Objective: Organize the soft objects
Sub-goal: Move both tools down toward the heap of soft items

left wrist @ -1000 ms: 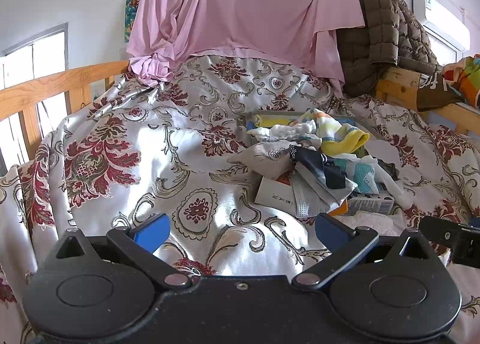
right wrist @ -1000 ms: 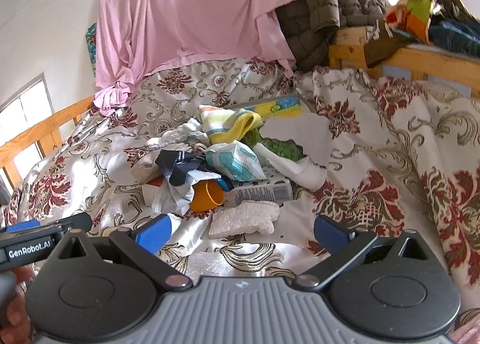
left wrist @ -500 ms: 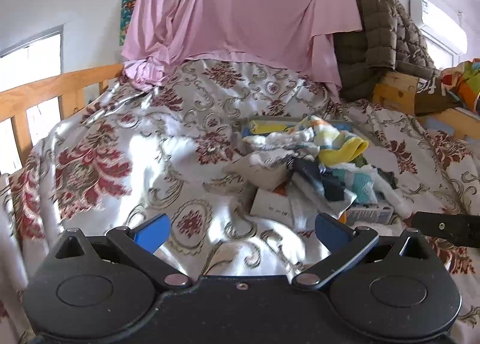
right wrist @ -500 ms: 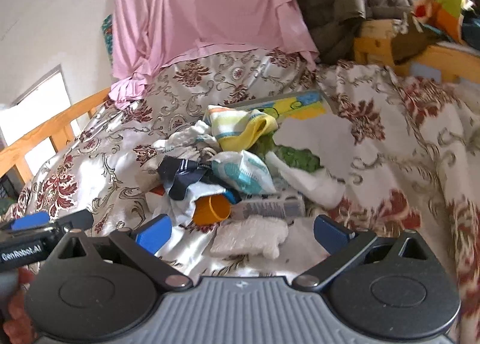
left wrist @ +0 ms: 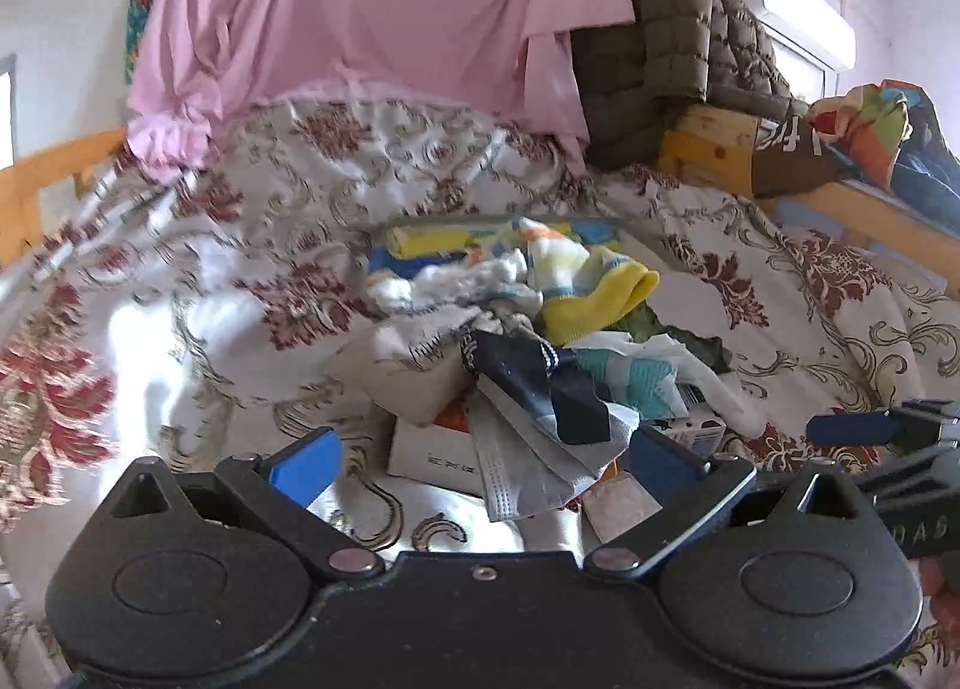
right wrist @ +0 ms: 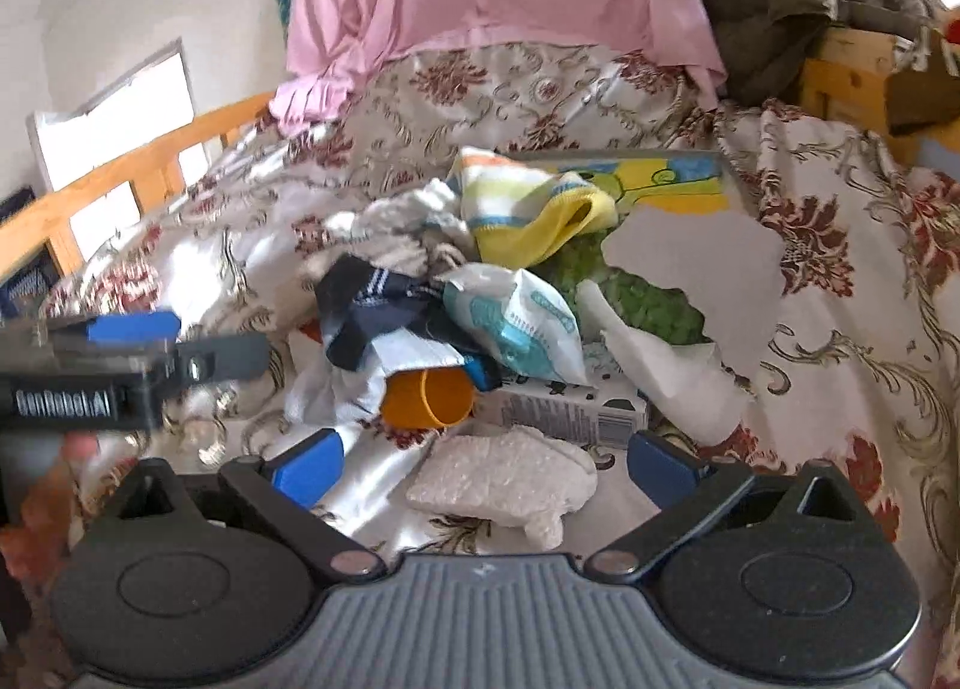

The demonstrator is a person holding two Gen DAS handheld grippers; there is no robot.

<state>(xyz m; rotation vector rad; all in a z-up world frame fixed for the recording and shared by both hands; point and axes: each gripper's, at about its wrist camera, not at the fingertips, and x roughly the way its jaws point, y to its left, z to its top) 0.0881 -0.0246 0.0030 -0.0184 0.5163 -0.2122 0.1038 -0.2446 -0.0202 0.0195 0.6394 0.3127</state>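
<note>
A jumbled pile lies on the floral bedspread (left wrist: pixel 252 245): a yellow-striped sock (left wrist: pixel 594 281), a dark navy sock (left wrist: pixel 540 371), a grey face mask (left wrist: pixel 528 479), a teal-patterned wrapper (right wrist: pixel 516 317) and a white sponge-like pad (right wrist: pixel 510 485). My left gripper (left wrist: pixel 480 458) is open just in front of the mask and a white box (left wrist: pixel 432 449). The right gripper (right wrist: pixel 480 464) is open too, straddling the white pad. An orange cup (right wrist: pixel 429 398) lies on its side behind the pad. Each gripper shows at the edge of the other's view.
A pink sheet (left wrist: pixel 372 17) and a brown quilted jacket (left wrist: pixel 678 35) hang behind the bed. Wooden rails (right wrist: pixel 138 155) run along the left, a wooden frame (left wrist: pixel 720 143) with clothes on the right. A colourful flat book (right wrist: pixel 666 179), a carton (right wrist: pixel 570 407) and torn white paper (right wrist: pixel 696 245) lie in the pile.
Both grippers have moved forward and closer to the pile, so it looks bigger. The left gripper swung right toward the mask; the right one now straddles the white pad. Both stay open.
</note>
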